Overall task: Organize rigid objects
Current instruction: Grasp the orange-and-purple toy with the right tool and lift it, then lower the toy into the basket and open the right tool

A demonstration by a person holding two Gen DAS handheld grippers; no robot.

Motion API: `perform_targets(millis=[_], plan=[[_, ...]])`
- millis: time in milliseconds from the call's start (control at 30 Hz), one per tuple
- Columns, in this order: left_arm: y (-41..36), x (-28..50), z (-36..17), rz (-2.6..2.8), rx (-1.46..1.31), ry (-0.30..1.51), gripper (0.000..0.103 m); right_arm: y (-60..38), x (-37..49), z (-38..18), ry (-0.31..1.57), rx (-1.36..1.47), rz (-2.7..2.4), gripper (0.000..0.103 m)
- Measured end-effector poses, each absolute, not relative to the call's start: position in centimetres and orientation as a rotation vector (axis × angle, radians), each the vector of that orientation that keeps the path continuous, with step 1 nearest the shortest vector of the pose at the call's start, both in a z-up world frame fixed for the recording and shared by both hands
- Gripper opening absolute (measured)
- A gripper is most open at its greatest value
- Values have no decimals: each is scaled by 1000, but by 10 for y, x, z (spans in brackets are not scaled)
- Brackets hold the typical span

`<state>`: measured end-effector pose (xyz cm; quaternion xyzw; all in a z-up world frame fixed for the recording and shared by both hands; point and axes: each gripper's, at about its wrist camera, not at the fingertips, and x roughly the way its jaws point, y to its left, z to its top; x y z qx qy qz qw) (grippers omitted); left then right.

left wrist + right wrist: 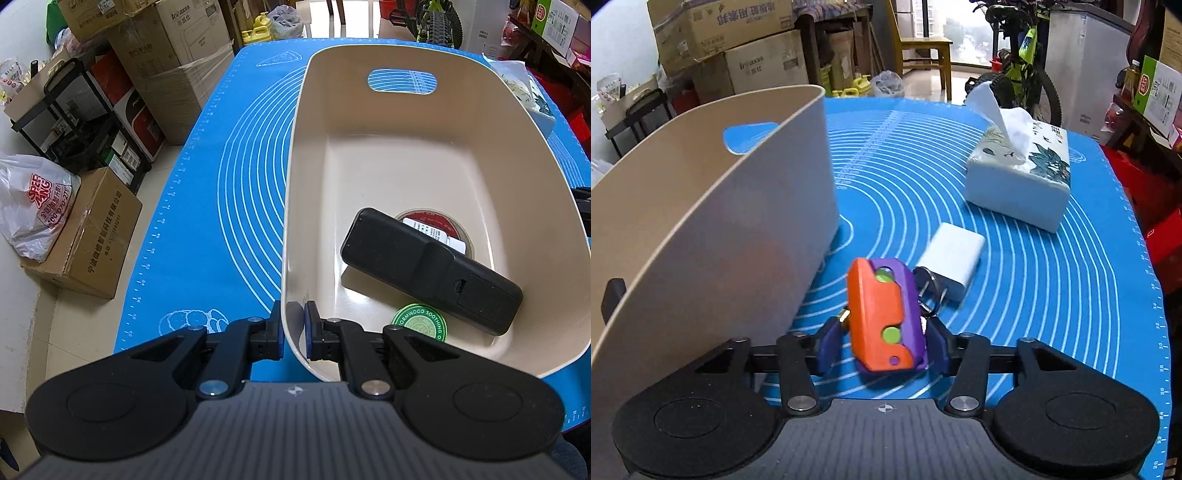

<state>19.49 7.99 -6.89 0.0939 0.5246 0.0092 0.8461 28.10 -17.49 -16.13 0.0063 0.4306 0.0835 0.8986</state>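
Observation:
A beige plastic bin (406, 122) stands on the blue mat (221, 221). Inside it lie a black remote-like device (428, 269), a red-lidded tin (439, 225) and a green round tin (417, 325). My left gripper (294, 330) is shut on the bin's near-left wall, one finger outside, one inside. In the right wrist view my right gripper (882, 343) is shut on an orange and purple toy (882, 317) just above the mat, beside the bin's outer wall (713, 236). A white charger plug (951, 266) lies just beyond the toy, with a key ring (927, 291) beside it.
A tissue box (1023, 177) stands on the mat (1034, 295) at the far right. Cardboard boxes (88, 236), a plastic bag (33, 210) and a black rack (62, 110) stand on the floor left of the table. A bicycle (1023, 74) and a chair (923, 48) are behind.

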Motion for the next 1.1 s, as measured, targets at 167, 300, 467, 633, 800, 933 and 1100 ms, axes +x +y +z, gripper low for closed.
perform_targets(millis=[167,300,467,633,800,933,1100], plan=[[79,194,-69,21,203,1103,12,-174,270,-160,889,20,155,47],[78,194,-69,22,207,1103,12,-177,258,-148,872,29,127,47],[78,193,-69,25,205,1102,12,-186,246,-116,806,63,98,47],[78,193,-69,31,199,1102,12,-186,232,-74,717,100,110,47],[76,194,-69,36,203,1106,12,-165,218,-37,651,75,209,47],[76,194,-69,39,200,1110,12,-138,215,-27,665,22,314,47],[75,193,-70,50,202,1110,13,-102,219,-39,745,-64,415,47]])
